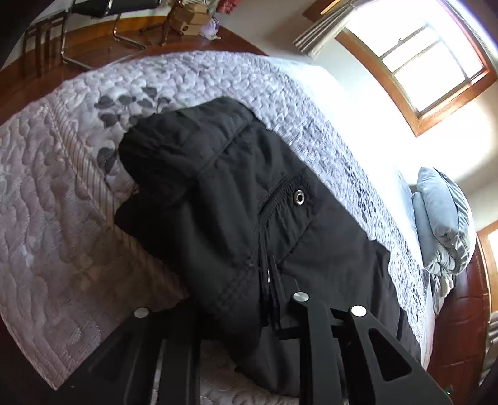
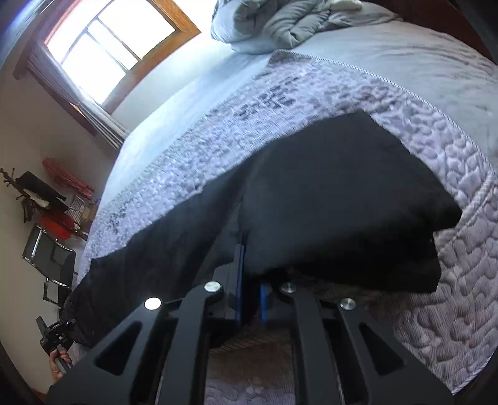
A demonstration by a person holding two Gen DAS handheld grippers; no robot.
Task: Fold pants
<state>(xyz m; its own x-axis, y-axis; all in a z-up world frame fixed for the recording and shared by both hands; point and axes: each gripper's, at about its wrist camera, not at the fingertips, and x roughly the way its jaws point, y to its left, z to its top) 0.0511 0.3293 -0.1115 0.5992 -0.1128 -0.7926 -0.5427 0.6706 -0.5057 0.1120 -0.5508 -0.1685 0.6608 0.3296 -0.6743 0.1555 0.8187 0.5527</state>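
Black pants [image 1: 236, 199] lie on a grey quilted bedspread [image 1: 56, 224], with a metal eyelet [image 1: 299, 197] at the waistband. My left gripper [image 1: 269, 280] is shut on the pants at the waist end, and the cloth bunches over its fingers. In the right wrist view the pants [image 2: 326, 202] stretch across the bedspread [image 2: 451, 280]. My right gripper [image 2: 247, 274] is shut on the pants' near edge and lifts a fold of cloth off the bed. The left gripper and the hand holding it show far left in the right wrist view [image 2: 57, 335].
A heap of blue-grey bedding [image 1: 442, 224] lies at the head of the bed, also in the right wrist view [image 2: 280, 25]. A window [image 1: 429, 65] is in the wall beside the bed. Chairs [image 1: 93, 28] stand on the wooden floor beyond the bed's foot.
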